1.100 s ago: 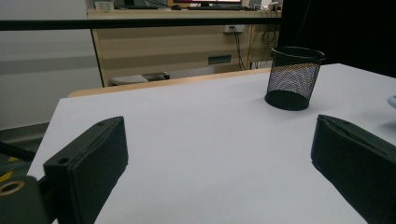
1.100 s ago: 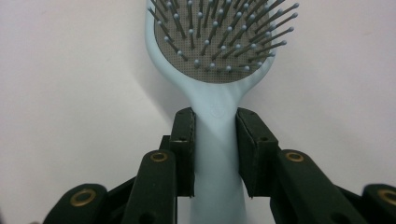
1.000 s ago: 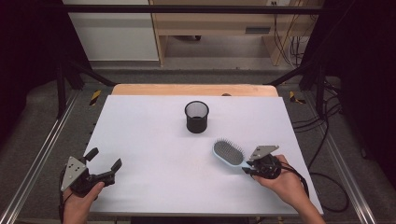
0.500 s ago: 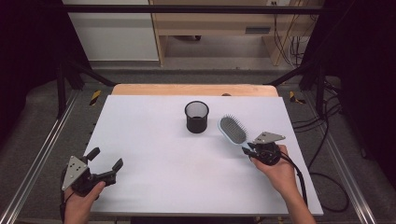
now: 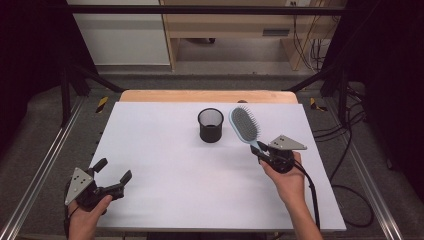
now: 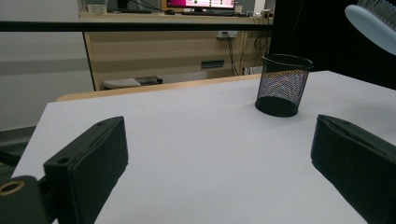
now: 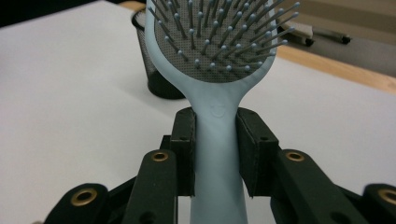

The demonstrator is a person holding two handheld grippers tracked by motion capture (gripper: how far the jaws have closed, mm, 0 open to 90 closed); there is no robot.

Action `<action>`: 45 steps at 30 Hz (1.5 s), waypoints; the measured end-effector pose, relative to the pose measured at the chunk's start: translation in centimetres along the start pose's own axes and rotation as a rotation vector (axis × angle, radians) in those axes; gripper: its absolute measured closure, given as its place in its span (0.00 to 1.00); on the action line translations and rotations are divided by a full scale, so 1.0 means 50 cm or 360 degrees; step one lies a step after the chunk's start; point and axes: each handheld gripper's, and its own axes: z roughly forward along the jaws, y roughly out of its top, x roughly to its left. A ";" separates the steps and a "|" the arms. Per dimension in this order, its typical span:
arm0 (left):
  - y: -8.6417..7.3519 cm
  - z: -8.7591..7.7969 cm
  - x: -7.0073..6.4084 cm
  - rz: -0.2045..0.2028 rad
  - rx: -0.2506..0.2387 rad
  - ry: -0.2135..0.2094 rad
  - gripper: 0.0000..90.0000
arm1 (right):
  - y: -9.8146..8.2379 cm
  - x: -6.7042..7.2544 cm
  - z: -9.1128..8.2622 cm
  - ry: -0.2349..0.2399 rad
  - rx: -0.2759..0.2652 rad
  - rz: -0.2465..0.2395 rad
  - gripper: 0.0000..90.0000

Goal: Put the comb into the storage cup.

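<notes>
At centre right of the high view, the right gripper [image 5: 260,149] is clamped on the handle of a pale blue paddle hairbrush [image 5: 244,124], held above the white table [image 5: 165,150] just right of the black mesh pen cup [image 5: 210,124]. At lower left, the left gripper [image 5: 114,176] has its jaws apart with nothing between them. No writing on the brush is readable.

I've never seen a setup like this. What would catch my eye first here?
Probably the pale blue hairbrush, clamped by its handle in the right claw and held up beside the black mesh cup near the far middle of the white table. At the near left corner, the left claw hangs open with nothing between its jaws.
</notes>
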 end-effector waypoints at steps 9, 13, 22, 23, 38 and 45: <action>0.016 -0.010 -0.028 -0.0008 -0.0061 -0.0066 0.04 | 0.021 0.049 0.018 0.0014 -0.0141 0.0016 0.78; 0.028 -0.011 -0.044 -0.0046 -0.0102 -0.0106 0.04 | 0.017 0.061 0.021 0.0037 -0.0169 0.0013 0.78; 0.082 0.049 -0.092 0.0000 -0.0114 -0.0200 0.04 | 0.006 0.113 0.046 0.0088 -0.0187 0.0002 0.78; 0.082 0.049 -0.092 0.0000 -0.0114 -0.0200 0.04 | 0.005 0.119 0.046 0.0092 -0.0188 -0.0005 0.78; 0.172 0.173 -0.175 -0.0115 -0.0236 -0.0358 0.04 | 0.007 0.151 0.046 0.0166 -0.0247 0.0013 0.78; 0.152 0.174 -0.186 -0.0198 -0.0203 -0.0408 0.04 | -0.004 0.171 0.051 0.0184 -0.0247 0.0008 0.78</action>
